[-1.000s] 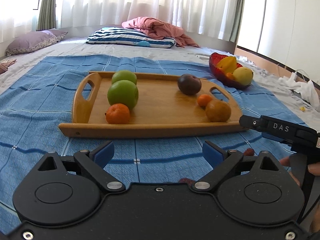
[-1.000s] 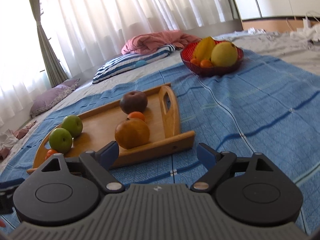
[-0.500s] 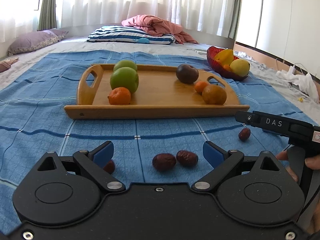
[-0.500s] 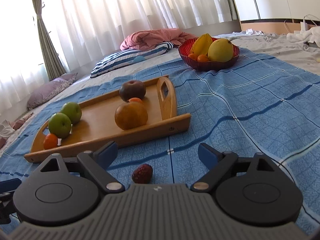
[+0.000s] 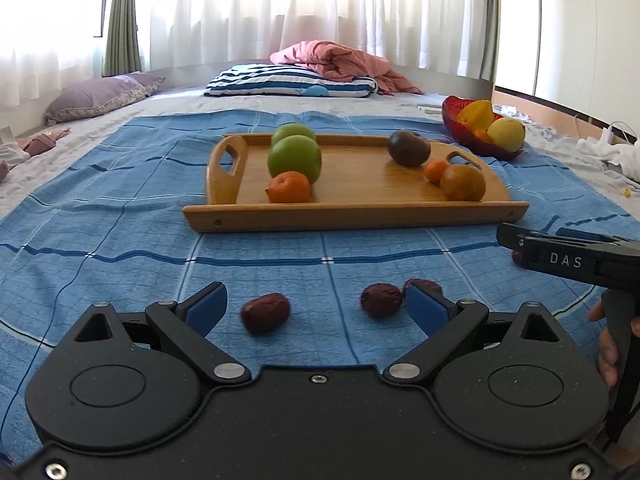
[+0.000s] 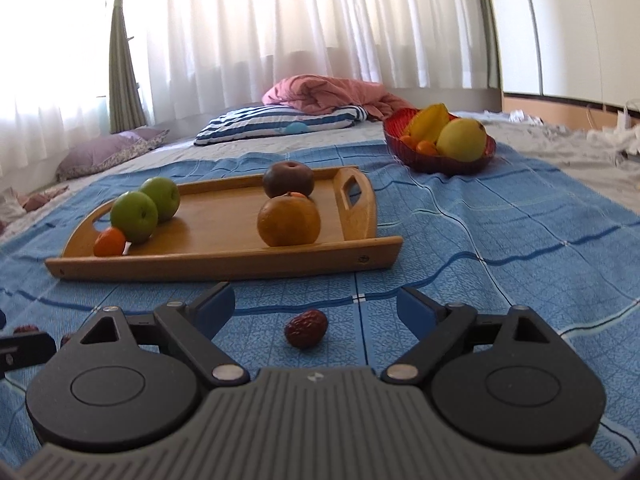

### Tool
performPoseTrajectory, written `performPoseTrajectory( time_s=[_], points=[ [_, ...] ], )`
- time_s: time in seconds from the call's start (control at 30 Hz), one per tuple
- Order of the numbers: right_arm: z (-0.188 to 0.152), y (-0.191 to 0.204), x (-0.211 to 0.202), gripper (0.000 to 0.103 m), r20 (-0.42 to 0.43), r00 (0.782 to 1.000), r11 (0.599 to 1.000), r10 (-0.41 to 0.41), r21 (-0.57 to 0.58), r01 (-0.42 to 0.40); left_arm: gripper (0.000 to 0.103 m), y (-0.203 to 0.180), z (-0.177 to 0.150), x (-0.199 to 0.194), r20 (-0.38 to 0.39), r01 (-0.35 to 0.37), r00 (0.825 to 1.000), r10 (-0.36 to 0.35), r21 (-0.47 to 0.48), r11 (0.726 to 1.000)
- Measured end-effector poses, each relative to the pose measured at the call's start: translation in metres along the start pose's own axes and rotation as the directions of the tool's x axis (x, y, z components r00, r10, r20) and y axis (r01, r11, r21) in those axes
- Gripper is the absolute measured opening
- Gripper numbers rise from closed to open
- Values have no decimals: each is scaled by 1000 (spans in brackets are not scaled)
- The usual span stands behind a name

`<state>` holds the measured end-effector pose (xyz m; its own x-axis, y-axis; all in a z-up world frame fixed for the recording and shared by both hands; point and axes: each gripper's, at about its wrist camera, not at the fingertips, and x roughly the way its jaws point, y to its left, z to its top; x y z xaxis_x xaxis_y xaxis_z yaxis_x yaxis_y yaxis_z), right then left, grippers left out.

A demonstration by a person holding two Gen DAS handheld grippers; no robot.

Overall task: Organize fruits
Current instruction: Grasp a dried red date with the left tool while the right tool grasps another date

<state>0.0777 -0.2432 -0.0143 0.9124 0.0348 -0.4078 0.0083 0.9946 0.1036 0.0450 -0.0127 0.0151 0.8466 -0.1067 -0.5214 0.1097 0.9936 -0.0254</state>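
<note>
The left gripper (image 5: 316,308) is spread wide over two red dates (image 5: 265,313) on the blue blanket (image 5: 120,240). The right gripper (image 6: 316,312), equally wide, frames a single date (image 6: 306,328). Only the right view shows the red fruit bowl (image 6: 452,164) fully, beyond the wooden tray (image 6: 224,258).
</note>
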Motion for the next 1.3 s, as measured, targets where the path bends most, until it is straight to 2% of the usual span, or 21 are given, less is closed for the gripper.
performPoseTrajectory(
  time_s=[0.23, 0.53, 0.73, 0.8, 0.97, 1.3],
  points=[
    [-5, 11, -5, 95, 5, 1000, 998, -1, -59, 1, 93, 10, -4, 1, -5, -39, 999, 39, -34, 999],
    [-10, 20, -5, 94, -6, 1000, 993, 1, -116, -2, 78, 21, -6, 10, -26, -60, 998, 59, -72, 996],
    [-10, 21, -5, 87, -16, 1000, 993, -3, -117, 1, 68, 22, -7, 13, -31, -62, 998, 60, -73, 995],
    [-10, 21, -3, 82, -21, 1000, 993, -4, -115, 2, 61, 22, -7, 15, -36, -56, 998, 53, -76, 996],
    [-11, 21, -2, 75, -35, 999, 992, 0, -123, -4, 54, 19, -7, 17, -39, -59, 998, 57, -72, 996],
    [-9, 17, 1, 70, -49, 999, 995, 17, -95, -21, 51, 17, -6, 9, -39, -60, 998, 57, -96, 994]
  ],
)
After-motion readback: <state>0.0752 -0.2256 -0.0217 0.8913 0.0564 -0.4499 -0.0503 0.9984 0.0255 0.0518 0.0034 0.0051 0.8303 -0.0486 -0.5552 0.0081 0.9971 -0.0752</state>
